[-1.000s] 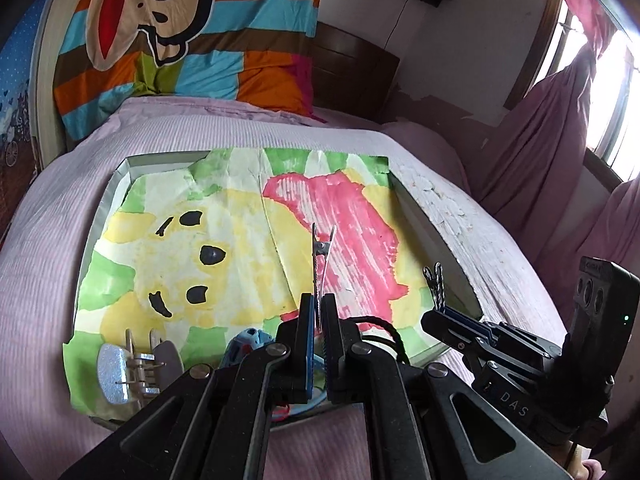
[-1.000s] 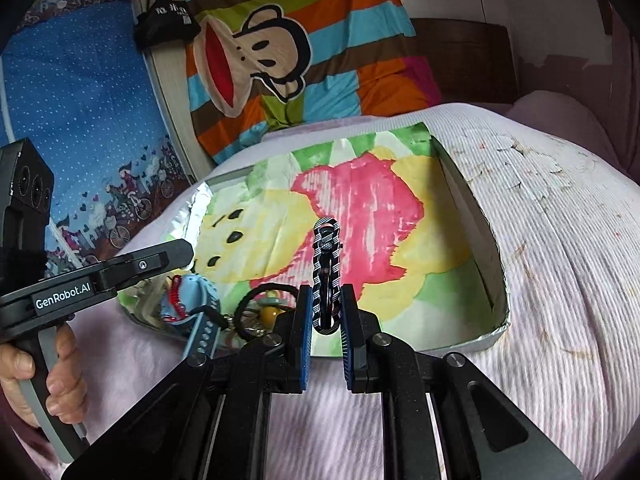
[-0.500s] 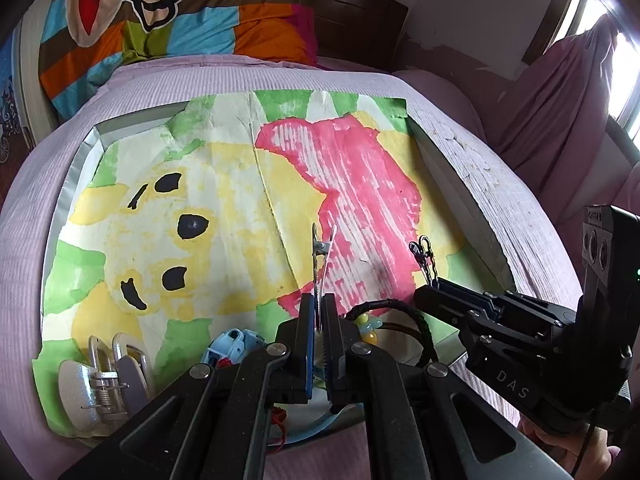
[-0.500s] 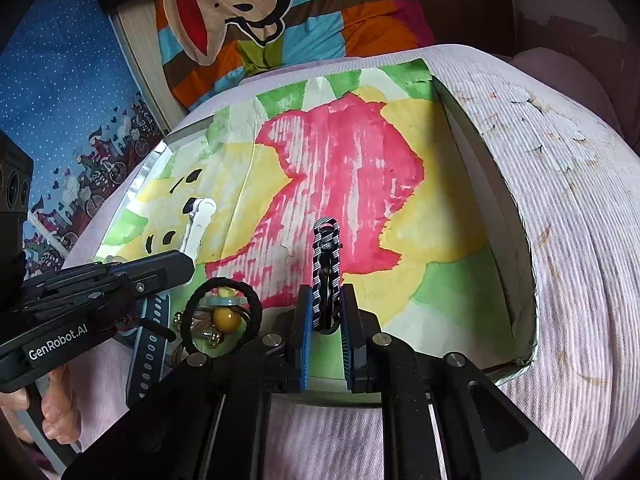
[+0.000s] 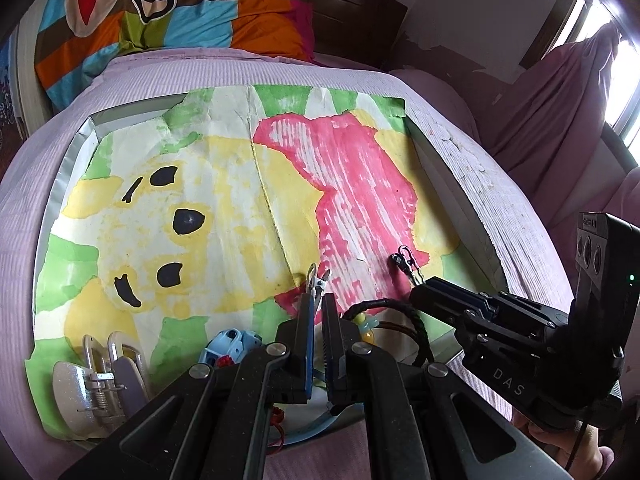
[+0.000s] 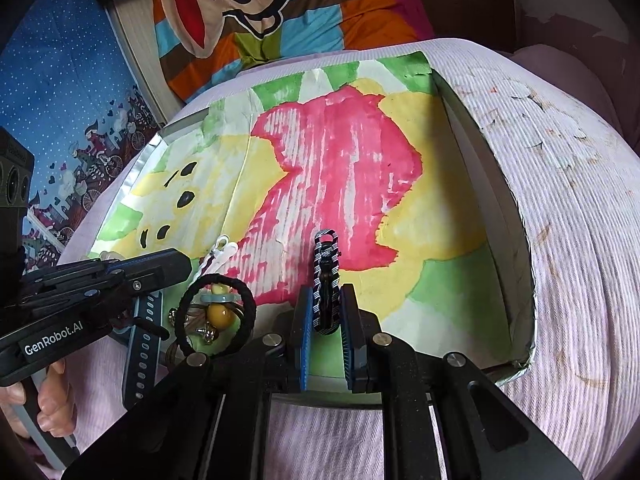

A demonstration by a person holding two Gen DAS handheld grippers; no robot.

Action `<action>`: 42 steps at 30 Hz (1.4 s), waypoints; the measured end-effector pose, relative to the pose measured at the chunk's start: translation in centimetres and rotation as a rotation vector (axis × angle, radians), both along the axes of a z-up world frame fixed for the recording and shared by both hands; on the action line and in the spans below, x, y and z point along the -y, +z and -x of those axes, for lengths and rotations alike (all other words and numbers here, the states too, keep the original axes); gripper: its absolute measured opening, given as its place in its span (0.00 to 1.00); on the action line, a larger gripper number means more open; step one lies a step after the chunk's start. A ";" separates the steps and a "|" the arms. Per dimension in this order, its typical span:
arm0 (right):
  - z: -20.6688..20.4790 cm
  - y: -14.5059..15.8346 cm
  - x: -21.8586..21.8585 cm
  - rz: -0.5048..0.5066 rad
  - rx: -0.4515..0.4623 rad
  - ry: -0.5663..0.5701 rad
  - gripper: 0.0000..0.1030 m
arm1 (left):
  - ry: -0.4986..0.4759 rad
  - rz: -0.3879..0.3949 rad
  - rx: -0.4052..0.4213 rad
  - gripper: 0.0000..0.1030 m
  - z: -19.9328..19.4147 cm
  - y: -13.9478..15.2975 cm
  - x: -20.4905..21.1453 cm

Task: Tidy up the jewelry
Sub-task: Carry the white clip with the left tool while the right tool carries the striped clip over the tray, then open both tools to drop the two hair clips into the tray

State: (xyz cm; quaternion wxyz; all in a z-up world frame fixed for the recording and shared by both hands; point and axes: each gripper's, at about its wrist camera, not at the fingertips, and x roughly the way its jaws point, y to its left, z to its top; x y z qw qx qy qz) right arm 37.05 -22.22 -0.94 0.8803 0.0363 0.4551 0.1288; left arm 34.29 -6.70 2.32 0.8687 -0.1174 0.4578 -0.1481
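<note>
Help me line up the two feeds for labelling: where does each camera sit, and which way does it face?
Left wrist: on the left gripper, facing the painted paper-lined tray and the striped monkey pillow; its fingers pinch a small silver hair clip, and the right gripper enters at right.
Right wrist: on the right gripper, facing the same way; it pinches a black-and-white striped hair clip, and the left gripper and hand show at left.
Shared: tray, pillow, black hair tie.

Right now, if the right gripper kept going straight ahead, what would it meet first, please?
Probably the painted paper lining the tray: the right gripper, holding a black-and-white hair clip, points at its pink patch. Depth unclear.
</note>
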 end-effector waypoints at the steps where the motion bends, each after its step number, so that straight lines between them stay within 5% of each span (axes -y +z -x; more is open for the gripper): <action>1: 0.1 0.1 0.0 -0.004 0.011 -0.003 0.13 | 0.002 0.007 -0.001 0.04 0.0 0.0 -0.1; 6: 1.0 0.8 0.9 -0.009 0.075 -0.018 0.32 | 0.010 0.025 0.027 0.16 0.5 0.3 -0.5; 13: 2.6 2.0 2.9 -0.038 0.168 -0.064 0.41 | 0.042 0.010 0.111 0.44 1.9 1.2 -1.2; 21: 4.0 2.8 3.8 -0.086 0.249 -0.085 0.51 | 0.106 -0.034 0.206 0.64 3.8 1.6 -2.4; 31: 5.7 3.1 3.7 -0.118 0.324 -0.108 0.82 | 0.235 -0.076 0.297 0.94 6.4 1.1 -4.4; 37: 6.7 3.0 4.0 -0.123 0.347 -0.104 0.97 | 0.291 -0.051 0.307 1.00 7.5 0.8 -5.6; 42: 7.9 3.4 3.7 -0.110 0.383 -0.090 0.99 | 0.302 -0.056 0.342 1.00 8.8 1.1 -5.8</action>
